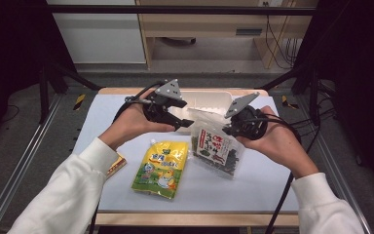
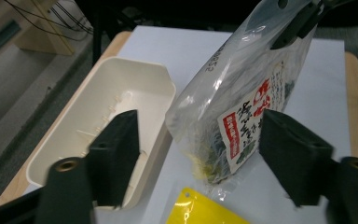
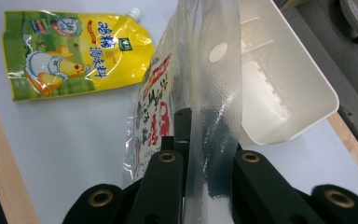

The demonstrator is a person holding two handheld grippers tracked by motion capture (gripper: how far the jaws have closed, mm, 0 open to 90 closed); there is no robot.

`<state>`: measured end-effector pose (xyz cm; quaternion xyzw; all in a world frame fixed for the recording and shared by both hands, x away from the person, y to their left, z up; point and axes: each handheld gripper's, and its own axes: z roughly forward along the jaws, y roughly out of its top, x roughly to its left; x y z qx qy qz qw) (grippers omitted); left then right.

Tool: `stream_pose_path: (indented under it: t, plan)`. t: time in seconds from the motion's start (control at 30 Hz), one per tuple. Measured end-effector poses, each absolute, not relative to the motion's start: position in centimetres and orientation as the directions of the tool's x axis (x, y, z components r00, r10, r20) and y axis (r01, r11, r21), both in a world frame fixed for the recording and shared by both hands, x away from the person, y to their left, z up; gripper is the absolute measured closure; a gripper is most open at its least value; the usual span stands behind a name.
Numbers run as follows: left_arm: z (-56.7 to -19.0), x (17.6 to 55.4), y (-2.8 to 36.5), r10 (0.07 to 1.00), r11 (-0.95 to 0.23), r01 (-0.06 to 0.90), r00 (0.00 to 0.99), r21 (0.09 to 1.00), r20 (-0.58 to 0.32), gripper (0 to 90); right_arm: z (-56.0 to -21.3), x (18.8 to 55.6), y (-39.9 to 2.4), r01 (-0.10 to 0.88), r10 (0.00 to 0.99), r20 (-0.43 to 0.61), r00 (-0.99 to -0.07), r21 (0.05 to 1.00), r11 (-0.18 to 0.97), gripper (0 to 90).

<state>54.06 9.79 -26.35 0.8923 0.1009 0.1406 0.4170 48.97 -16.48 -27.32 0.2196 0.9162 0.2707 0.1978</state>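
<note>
My right gripper (image 1: 233, 127) has its jaws pinched on the clear top edge of the seaweed bag (image 1: 217, 147), which hangs tilted with its lower end just on the table (image 1: 272, 180), in front of the cream tray (image 1: 205, 100). The right gripper view shows that sealed strip running up between my two black jaws, pressed flat, with the tray's open inside to one side and the yellow pouch (image 3: 72, 53) lying flat on the other. My left gripper (image 2: 200, 158) has its jaws spread, nothing between the pads; through its view the seaweed bag stands just beside the tray's near corner, the other gripper's jaws clamped at the bag's top. From the high view the yellow pouch lies nearer me than the tray, just beside the seaweed bag, and a small flat packet (image 1: 116, 164) peeks out by my left sleeve.
</note>
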Motion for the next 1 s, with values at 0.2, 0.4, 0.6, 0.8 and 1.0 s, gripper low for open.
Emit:
stream_pose_path:
  t: [0.2, 0.4, 0.6, 0.8, 1.0]
  plan:
    - [-26.7, 52.5, 11.7, 0.388, -0.599, 0.103, 0.905, 0.794, 0.175, 16.3, -26.3, 48.7, -18.0, 0.327, 0.554, -0.203, -0.808, 0.628, 0.707, 86.4]
    - [-27.9, 50.7, 13.8, 0.442, -0.582, 0.136, 0.88, 0.802, 0.172, 12.0, -24.6, 48.0, -18.7, 0.34, 0.594, -0.217, -0.775, 0.649, 0.681, 86.6]
    - [-28.9, 49.4, 15.9, 0.493, -0.565, 0.179, 0.856, 0.806, 0.155, 10.3, -22.8, 47.2, -19.4, 0.336, 0.623, -0.228, -0.749, 0.679, 0.653, 87.2]
    - [-30.7, 48.7, 17.7, 0.52, -0.528, 0.206, 0.846, 0.824, 0.121, 10.0, -21.3, 46.9, -19.9, 0.334, 0.642, -0.25, -0.724, 0.687, 0.645, 87.4]
    - [-32.7, 48.5, 18.5, 0.54, -0.531, 0.246, 0.835, 0.811, 0.101, 10.3, -20.0, 47.1, -20.9, 0.35, 0.676, -0.261, -0.689, 0.697, 0.626, 87.5]
